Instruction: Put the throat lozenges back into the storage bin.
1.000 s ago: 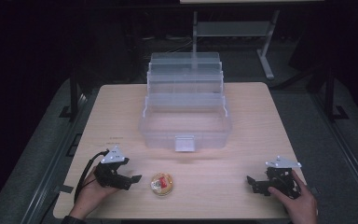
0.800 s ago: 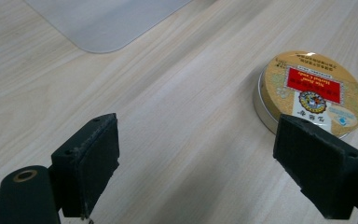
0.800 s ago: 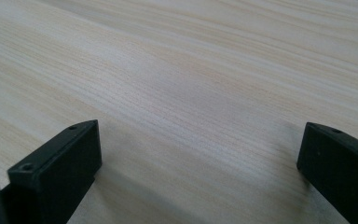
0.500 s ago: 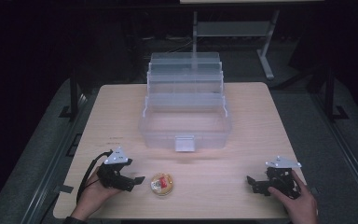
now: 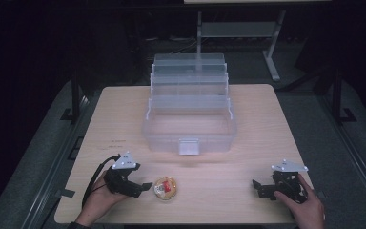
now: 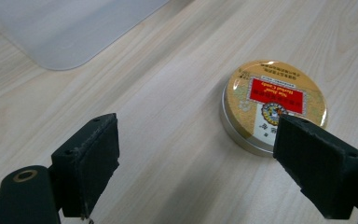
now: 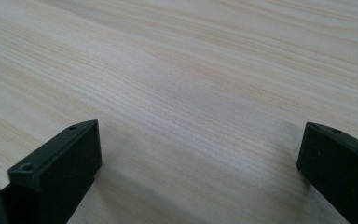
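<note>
A small round gold tin (image 5: 165,189) with a red label lies flat on the wooden table (image 5: 124,114) near its front edge. My left gripper (image 5: 142,187) is just left of it, held in a hand, jaws open. In the left gripper view the tin (image 6: 274,103) sits beyond and beside the right jaw, not between the jaws of the gripper (image 6: 209,163). My right gripper (image 5: 259,187) rests open at the front right of the table. The right gripper view has its jaws wide apart (image 7: 198,158) over bare wood.
A clear plastic box (image 5: 189,114) with tiered fold-out trays stands open at the table's middle back, its latch facing me. Its corner (image 6: 70,32) reaches into the left gripper view. Dark floor and a metal stand (image 5: 238,33) lie beyond the table.
My left gripper has crept a little to the right, closer to the tin. The right gripper has stayed still.
</note>
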A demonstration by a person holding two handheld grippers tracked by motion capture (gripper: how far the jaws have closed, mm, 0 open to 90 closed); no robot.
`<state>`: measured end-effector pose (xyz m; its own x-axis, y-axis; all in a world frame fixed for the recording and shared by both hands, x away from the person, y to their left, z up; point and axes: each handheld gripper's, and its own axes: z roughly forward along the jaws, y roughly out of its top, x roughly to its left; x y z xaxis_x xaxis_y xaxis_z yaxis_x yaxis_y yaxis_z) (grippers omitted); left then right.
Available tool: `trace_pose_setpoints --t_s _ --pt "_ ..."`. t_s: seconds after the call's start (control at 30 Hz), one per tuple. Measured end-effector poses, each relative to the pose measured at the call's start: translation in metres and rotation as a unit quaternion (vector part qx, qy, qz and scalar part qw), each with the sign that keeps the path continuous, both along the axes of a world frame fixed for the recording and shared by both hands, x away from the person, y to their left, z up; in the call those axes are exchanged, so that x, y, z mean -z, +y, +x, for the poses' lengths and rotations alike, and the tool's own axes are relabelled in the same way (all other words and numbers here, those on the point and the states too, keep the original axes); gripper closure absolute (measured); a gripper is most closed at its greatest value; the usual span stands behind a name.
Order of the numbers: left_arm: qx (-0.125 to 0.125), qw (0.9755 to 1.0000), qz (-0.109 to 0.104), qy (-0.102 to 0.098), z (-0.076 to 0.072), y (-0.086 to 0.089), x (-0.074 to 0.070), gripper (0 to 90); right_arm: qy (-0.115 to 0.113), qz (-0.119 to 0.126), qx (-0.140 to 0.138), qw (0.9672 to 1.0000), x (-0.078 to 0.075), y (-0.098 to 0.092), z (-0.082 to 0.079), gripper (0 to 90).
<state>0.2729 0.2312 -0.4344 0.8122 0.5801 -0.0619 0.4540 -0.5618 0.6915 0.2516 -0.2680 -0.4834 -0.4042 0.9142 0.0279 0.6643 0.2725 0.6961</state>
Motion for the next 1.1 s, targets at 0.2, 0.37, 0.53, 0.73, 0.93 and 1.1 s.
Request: trace_pose_setpoints --t_s 0.2,0.37,0.53,0.73,0.93,1.1 --pt "0.010 0.9999 0.000 0.004 -0.001 -0.006 0.000 13.8 0.000 0.000 0.000 1.0000 0.000 0.000 0.000 0.0" --pt "0.018 0.9998 0.000 0.005 -0.002 -0.011 -0.001 13.8 0.000 0.000 0.000 1.0000 0.000 0.000 0.000 0.0" --pt "0.024 0.9997 0.001 0.007 -0.003 -0.015 -0.001 13.8 0.000 -0.001 0.000 1.0000 0.000 0.000 0.000 0.0" --pt "0.029 0.9995 0.001 0.008 -0.003 -0.019 -0.001 13.8 0.000 -0.001 0.000 1.0000 0.000 0.000 0.000 0.0" --pt "0.034 0.9994 -0.001 0.009 -0.004 -0.024 -0.001 13.8 0.000 -0.001 0.000 1.0000 0.000 0.000 0.000 0.0" --pt "0.040 0.9991 0.000 0.010 -0.004 -0.029 -0.001 13.8 0.000 -0.001 0.000 1.0000 0.000 0.000 0.000 0.0"
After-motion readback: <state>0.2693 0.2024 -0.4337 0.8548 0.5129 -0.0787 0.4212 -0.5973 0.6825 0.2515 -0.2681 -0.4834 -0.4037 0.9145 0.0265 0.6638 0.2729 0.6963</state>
